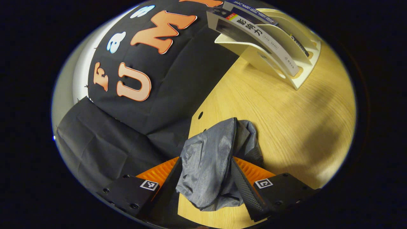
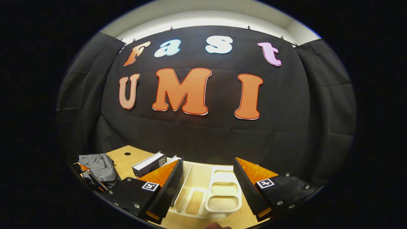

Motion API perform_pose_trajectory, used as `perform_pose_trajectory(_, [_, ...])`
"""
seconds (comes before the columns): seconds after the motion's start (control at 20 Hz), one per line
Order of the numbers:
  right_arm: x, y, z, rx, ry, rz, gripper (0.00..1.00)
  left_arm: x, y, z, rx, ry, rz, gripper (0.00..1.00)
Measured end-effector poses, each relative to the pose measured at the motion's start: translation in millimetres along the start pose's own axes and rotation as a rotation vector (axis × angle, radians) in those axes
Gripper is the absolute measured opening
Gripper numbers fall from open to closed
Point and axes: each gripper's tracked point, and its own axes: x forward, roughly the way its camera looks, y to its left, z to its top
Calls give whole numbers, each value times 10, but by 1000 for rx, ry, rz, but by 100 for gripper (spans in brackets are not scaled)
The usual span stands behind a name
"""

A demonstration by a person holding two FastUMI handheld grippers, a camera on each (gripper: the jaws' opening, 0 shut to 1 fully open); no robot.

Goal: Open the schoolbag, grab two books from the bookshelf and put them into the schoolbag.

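The grey schoolbag (image 1: 206, 159) lies crumpled at the table's edge, its dark zipper line running up the middle. My left gripper (image 1: 206, 178) stands open around it, with the fabric bulging between the two fingers and the right finger against the zipper side. Beyond it stands the cream bookshelf (image 1: 299, 70) with books (image 1: 254, 31) leaning in its slots. In the right gripper view, my right gripper (image 2: 208, 181) is open just above the bookshelf's (image 2: 219, 190) empty slots, holding nothing. Two books (image 2: 149, 163) lean at its left end, and the schoolbag (image 2: 98, 165) lies farther left.
The light wooden table (image 1: 286, 127) has a small round hole (image 1: 200, 115) near its back edge beside the bag. Black cloth walls close off the back and sides. Open tabletop lies between the bag and the bookshelf.
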Motion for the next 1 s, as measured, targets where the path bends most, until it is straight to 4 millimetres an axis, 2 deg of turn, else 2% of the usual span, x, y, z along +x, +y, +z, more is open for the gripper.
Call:
perform_pose_trajectory(0.05, [4, -7, 5, 2, -2, 1, 95, 4, 18, -58, 1, 14, 10, 89])
perform_pose_trajectory(0.25, [37, -31, 6, 5, 1, -5, 95, 35, 309, -104, 0, 21, 45, 83])
perform_pose_trajectory(0.35, [39, -12, 21, 10, -1, -12, 95, 109, 492, -153, -20, 22, 48, 75])
perform_pose_trajectory(0.5, [61, 36, 74, 5, -7, -40, 95, 270, 594, -195, -62, 28, -11, 69])
perform_pose_trajectory(0.6, [76, 124, 115, 5, -1, -53, 95, 367, 657, -169, -73, 19, -56, 57])
perform_pose_trajectory(0.65, [89, 182, 136, 4, 1, -56, 95, 380, 715, -158, -81, 7, -76, 47])
perform_pose_trajectory(0.7, [85, 240, 160, 0, 3, -59, 95, 426, 734, -165, -96, 4, -96, 32])
perform_pose_trajectory(0.75, [82, 305, 185, -5, 5, -64, 95, 437, 727, -167, -112, 1, -132, 21])
perform_pose_trajectory(1.0, [127, 686, 333, -36, 14, -67, 95, 533, 919, -90, -178, -39, -248, 17])
